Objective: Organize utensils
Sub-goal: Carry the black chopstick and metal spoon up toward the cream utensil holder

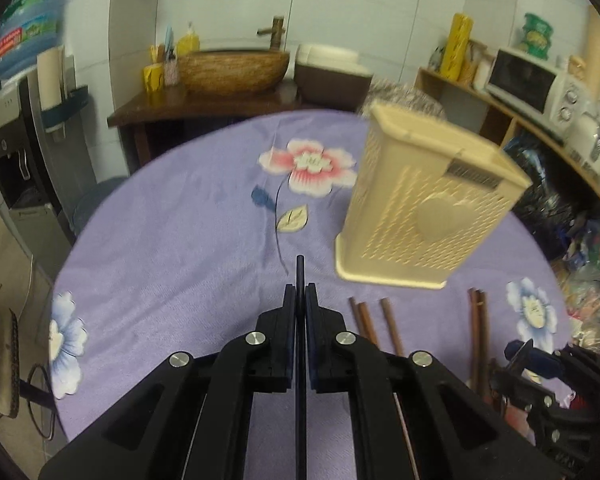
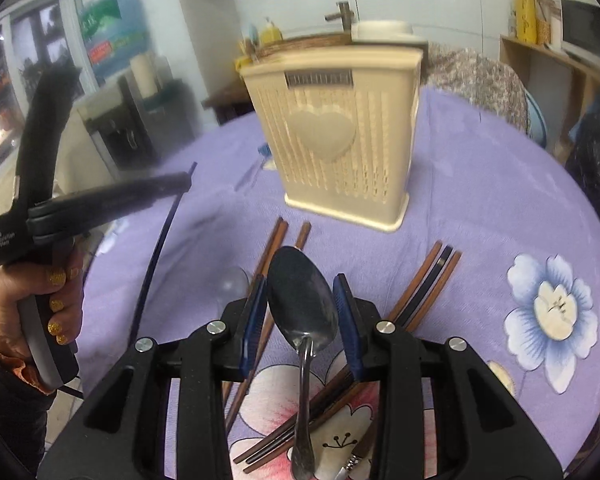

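Both grippers are shown lifted above a round table (image 1: 172,240) covered in a lilac floral cloth. The left gripper (image 1: 300,292) is clamped on a single black chopstick (image 1: 300,276), whose tip projects just beyond the closed fingers. In the right wrist view, a metal spoon (image 2: 303,300) stands between the blue pads (image 2: 346,320) of the right gripper (image 2: 300,312), bowl forward and handle trailing back toward the camera; the pads appear to touch the bowl's edges, so the spoon is judged to be held. The cream perforated utensil holder (image 2: 332,136), marked with a heart, stands upright beyond both tools. Brown wooden chopsticks (image 2: 278,240) and a second mixed bundle (image 2: 428,284) lie on the cloth before it. For a clean deposit, each piece should be raised above the holder's rim, tilted toward vertical over the opening, and released only once its lower end is inside. The narrow hold on the spoon bowl could slip.
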The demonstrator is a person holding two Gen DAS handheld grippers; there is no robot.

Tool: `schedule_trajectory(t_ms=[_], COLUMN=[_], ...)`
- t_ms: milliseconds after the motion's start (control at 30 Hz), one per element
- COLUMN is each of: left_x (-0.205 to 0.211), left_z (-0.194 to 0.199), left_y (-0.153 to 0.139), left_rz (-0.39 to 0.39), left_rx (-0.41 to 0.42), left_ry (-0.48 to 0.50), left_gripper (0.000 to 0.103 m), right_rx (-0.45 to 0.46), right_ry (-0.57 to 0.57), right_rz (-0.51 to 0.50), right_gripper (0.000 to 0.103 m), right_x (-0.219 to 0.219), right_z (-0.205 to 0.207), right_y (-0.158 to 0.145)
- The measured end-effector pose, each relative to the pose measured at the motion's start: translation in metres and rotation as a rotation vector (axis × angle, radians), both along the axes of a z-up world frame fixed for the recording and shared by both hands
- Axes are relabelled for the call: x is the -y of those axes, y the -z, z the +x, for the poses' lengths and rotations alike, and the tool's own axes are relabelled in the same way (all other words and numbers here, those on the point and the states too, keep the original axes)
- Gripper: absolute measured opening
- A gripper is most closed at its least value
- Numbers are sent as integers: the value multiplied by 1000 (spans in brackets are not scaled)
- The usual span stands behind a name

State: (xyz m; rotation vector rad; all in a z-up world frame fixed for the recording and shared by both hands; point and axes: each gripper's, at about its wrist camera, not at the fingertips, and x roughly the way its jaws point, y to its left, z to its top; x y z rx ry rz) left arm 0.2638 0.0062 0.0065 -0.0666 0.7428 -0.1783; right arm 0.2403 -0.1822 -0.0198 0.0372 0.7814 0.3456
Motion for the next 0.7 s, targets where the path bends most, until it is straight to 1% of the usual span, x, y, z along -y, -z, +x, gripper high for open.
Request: schedule_trajectory(t_ms=[33,100,133,200,333,367,400,433,467,567,700], left_x=[0,-4,-7,-6,1,1,0,-2,-4,-5,-8], left_z=[-5,-16,-21,-27,-27,-27,-25,-26,-26,-30,-36], left_y=[-6,-24,-32,-45,-46,-45,-44,-45,-45,-47,-50], left_rz=[-6,-31,-39,-37,-22,-23,-24,-29,-34,-36,-46], left_rx=[17,61,81,118,127,126,125,124,122,130,143], left_ry=[3,9,11,15,17,13,10,7,4,5,6], left_gripper=[6,6,6,6,6,6,6,6,6,6,6], right_rx=[20,50,72,90,55,48,41,34,26,-5,-52], right_ry=[-1,-3,1,-7,-25,-15,5,18,35,60,21], right_rz=[4,16,25,13,-9,-22,-40,-50,-57,-70,-100], right_gripper=[25,23,18,12,13,16,30,49,54,55,55], right_x=[2,6,9,8,5,6,7,6,8,13,6], right_z=[-3,-8,-11,-13,-6,-4,0,3,3,12,21], right_y=[-8,-23,-31,-38,-32,-29,-24,-21,-16,0,20])
